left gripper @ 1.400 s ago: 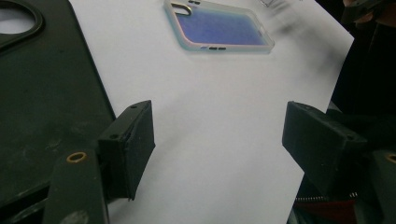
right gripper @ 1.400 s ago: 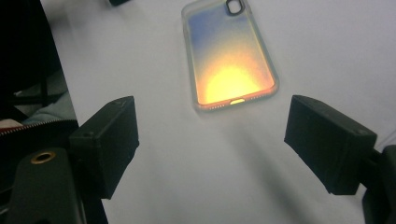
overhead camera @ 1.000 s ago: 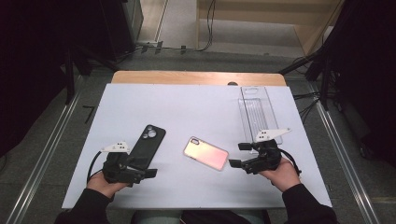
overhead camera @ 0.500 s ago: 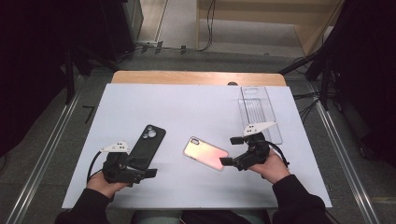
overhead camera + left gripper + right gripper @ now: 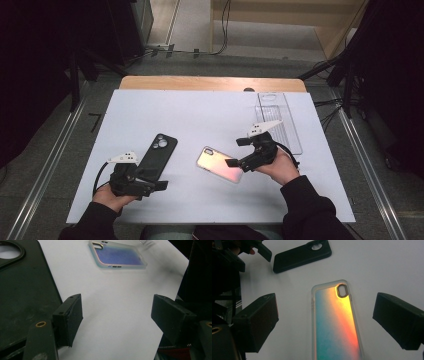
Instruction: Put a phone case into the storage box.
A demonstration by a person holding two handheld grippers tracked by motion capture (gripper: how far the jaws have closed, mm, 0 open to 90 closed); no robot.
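An iridescent phone case (image 5: 220,164) (image 5: 335,322) (image 5: 117,255) lies flat near the middle of the white table (image 5: 210,115). My right gripper (image 5: 238,152) (image 5: 324,320) hovers at its right end, open, jaws straddling the case without touching it. A black phone case (image 5: 156,155) (image 5: 22,290) (image 5: 300,255) lies to the left. My left gripper (image 5: 152,182) (image 5: 116,320) rests open at that case's near end, its left jaw beside the case edge, bare table between its jaws.
A clear plastic tray (image 5: 280,120) stands at the back right of the table, behind my right hand. A wooden strip (image 5: 210,83) borders the far edge. Metal rails run along both sides on the floor.
My right gripper has moved left and forward from beside the tray to the iridescent case's right end. The left gripper has stayed put.
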